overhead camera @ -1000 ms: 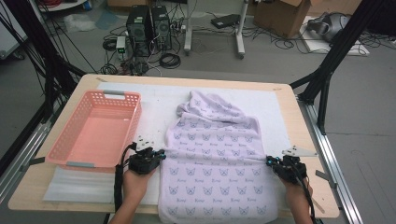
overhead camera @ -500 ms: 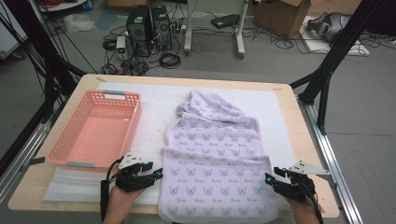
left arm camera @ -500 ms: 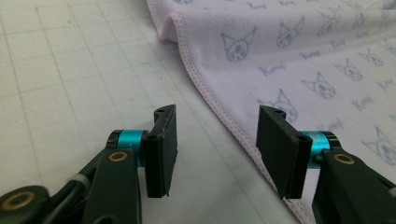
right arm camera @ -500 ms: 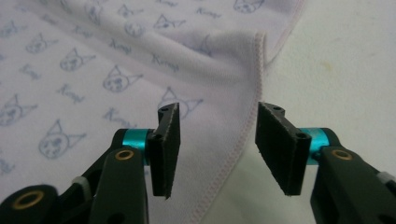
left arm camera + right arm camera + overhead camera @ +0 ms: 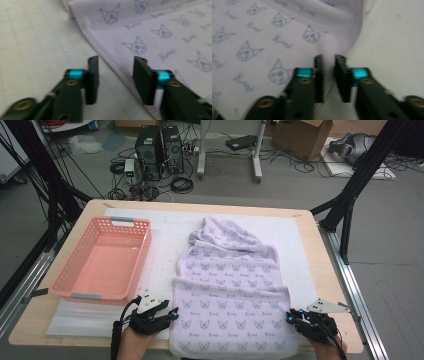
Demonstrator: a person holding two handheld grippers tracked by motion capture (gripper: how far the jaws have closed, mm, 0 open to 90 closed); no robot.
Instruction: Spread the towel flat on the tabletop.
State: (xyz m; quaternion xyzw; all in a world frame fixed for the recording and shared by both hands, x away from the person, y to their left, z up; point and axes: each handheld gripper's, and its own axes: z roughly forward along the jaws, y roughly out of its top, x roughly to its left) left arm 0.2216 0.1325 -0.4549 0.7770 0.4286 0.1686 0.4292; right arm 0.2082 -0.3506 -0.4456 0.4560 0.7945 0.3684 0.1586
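Observation:
A lavender towel (image 5: 230, 290) printed with cat faces lies spread on the white mat, bunched at its far end. My left gripper (image 5: 172, 312) is at the towel's near left edge. In the left gripper view the towel (image 5: 162, 32) has its hem running between the jaws of the left gripper (image 5: 116, 60), which have just been closing and stand apart without pressing it. My right gripper (image 5: 291, 316) is at the near right edge. There the right gripper (image 5: 329, 57) has just been closing, and its jaws are nearly together on the towel (image 5: 262, 37) at its hem.
An empty pink basket (image 5: 85, 296) stands on the left of the white mat (image 5: 165, 240). The wooden table (image 5: 320, 270) ends just behind both hands. Black frame legs, cables and computer cases stand on the floor beyond the table.
Both hands have drawn back along the towel's sides, from its middle to its near corners by the table's front edge. The towel's near part now reaches closer to that edge.

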